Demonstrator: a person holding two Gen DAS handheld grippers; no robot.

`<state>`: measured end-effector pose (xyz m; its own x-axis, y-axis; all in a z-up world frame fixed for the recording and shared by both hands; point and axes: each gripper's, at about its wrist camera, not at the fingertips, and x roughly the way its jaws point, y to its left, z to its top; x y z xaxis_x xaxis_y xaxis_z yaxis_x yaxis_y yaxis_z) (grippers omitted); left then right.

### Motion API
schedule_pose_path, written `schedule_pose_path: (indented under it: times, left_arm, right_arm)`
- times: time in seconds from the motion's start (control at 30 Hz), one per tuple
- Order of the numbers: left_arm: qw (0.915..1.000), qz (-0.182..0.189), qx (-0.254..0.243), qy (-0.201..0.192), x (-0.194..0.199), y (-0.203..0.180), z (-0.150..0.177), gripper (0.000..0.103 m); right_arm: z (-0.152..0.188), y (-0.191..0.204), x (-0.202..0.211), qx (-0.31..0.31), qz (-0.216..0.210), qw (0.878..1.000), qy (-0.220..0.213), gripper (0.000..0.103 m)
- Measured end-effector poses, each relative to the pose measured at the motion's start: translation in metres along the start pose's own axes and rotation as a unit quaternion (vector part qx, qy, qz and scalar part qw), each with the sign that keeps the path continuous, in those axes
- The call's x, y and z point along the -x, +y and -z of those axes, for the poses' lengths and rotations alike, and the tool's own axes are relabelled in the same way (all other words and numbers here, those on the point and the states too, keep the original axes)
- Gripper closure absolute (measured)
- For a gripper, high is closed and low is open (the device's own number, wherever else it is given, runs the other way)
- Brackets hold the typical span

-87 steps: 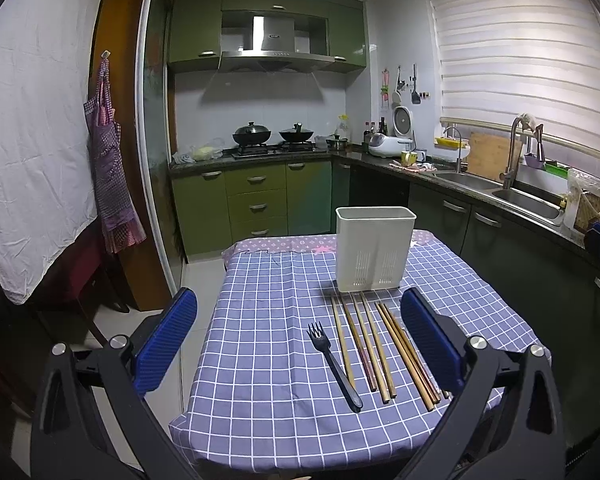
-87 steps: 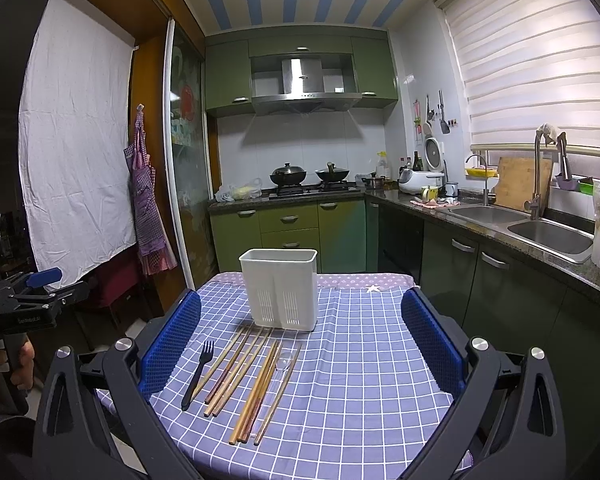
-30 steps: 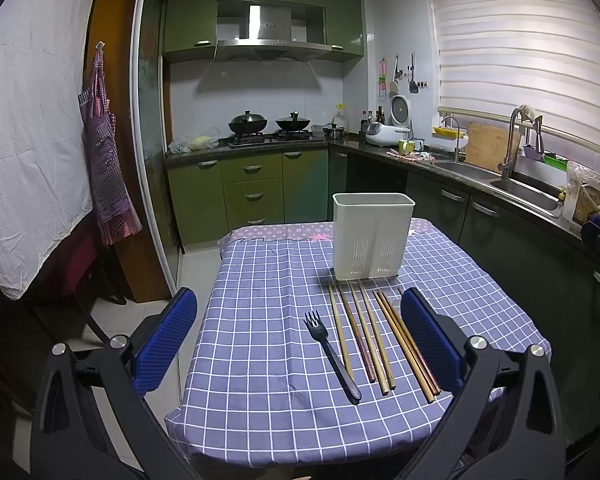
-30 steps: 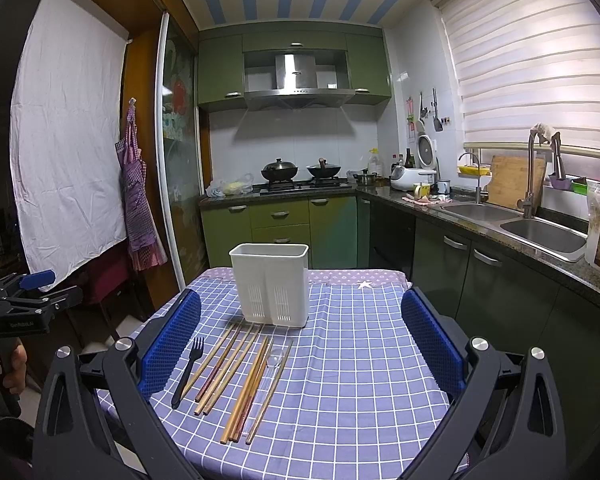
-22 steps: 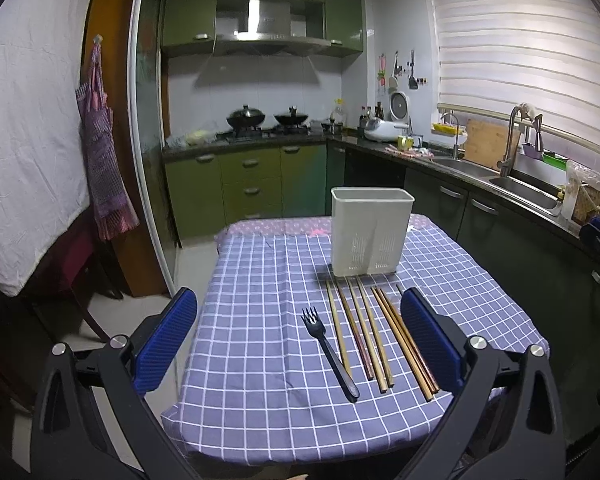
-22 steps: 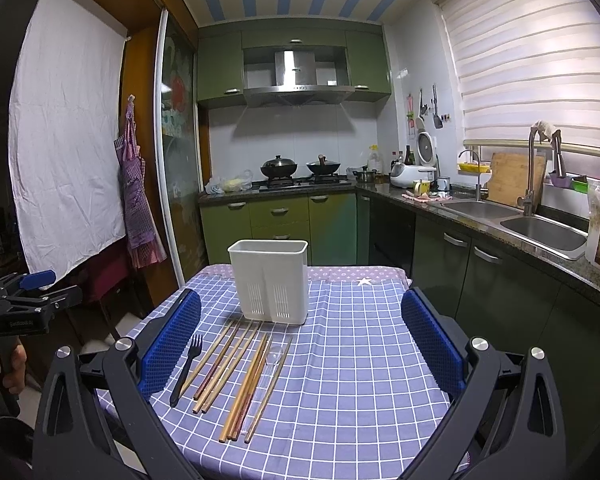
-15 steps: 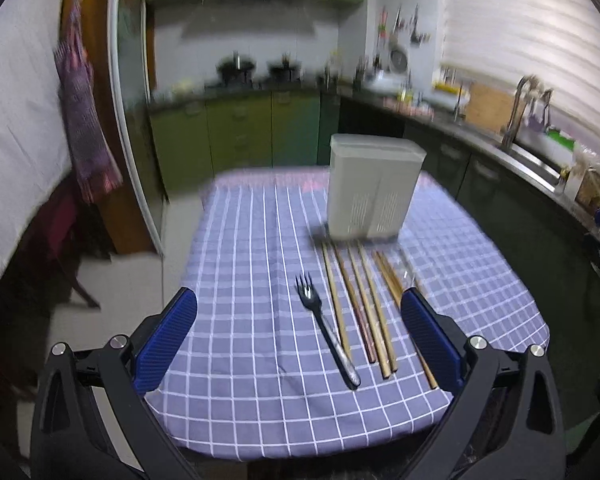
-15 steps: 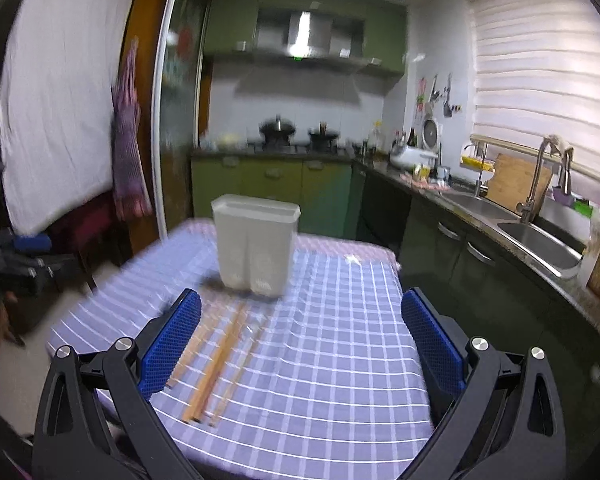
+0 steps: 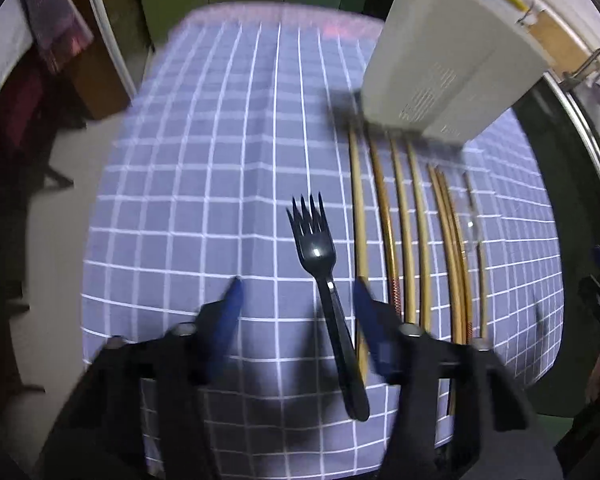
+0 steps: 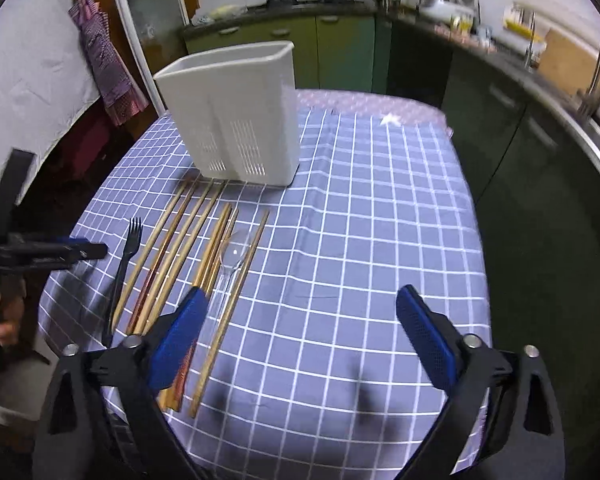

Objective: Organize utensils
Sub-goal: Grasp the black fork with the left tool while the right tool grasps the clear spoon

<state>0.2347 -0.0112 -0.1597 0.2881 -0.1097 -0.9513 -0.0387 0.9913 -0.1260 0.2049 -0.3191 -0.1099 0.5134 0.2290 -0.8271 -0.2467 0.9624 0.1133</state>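
You're hovering the left gripper (image 9: 298,286) low over the table (image 9: 188,184), fingers spread partway with nothing in them. The black fork (image 9: 326,276) is lying flat on the checked cloth, and its handle is running down between your two blue pads (image 9: 230,320), closer to the right one. No contact with either pad that I can make out, though that view is a bit blurry. The tines are pointing away from you, toward the far side of the table.

Just right of the fork, the chopsticks (image 9: 404,224) are lying side by side in a loose row, far ends reaching up to the foot of the white caddy (image 9: 444,68). The caddy is standing upright at the far side, empty as far as the right view shows.

Your right gripper (image 10: 300,300) is sitting wide open above the near right part of the cloth, holding nothing. Its left pad (image 10: 176,336) is hanging over the near ends of the chopsticks (image 10: 180,252). A clear spoon (image 10: 230,264) is lying among the right-hand sticks, bowl facing up. In that same view the fork (image 10: 124,268) is sitting at the left end of the row, with the left gripper's dark finger (image 10: 60,254) poking in just beside it and your hand (image 10: 4,316) gripping the handle at the frame edge.
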Motion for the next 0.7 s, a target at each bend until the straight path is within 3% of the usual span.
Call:
schedule_pose_path:
  times: [0.07, 0.13, 0.4, 0.7]
  left_arm:
    - [0.9998, 0.003, 0.002, 0.017, -0.008, -0.005, -0.001, 0.062]
    - [0.9997, 0.003, 0.005, 0.025, -0.012, -0.009, -0.001, 0.073]
    - [0.9984, 0.0, 0.015, 0.055, -0.031, -0.022, -0.003, 0.091]
    - [0.9989, -0.005, 0.014, 0.044, -0.036, -0.024, -0.007, 0.094]
  right_arm:
    - [-0.003, 0.0, -0.008, -0.002, -0.012, 1.0, 0.011, 0.018]
    - [-0.003, 0.0, -0.013, -0.008, -0.024, 0.999, 0.024, 0.021]
    - [-0.001, 0.012, -0.018, 0.007, -0.028, 0.999, 0.038, 0.022]
    - [-0.008, 0.028, -0.025, 0.027, -0.041, 0.997, 0.067, 0.026]
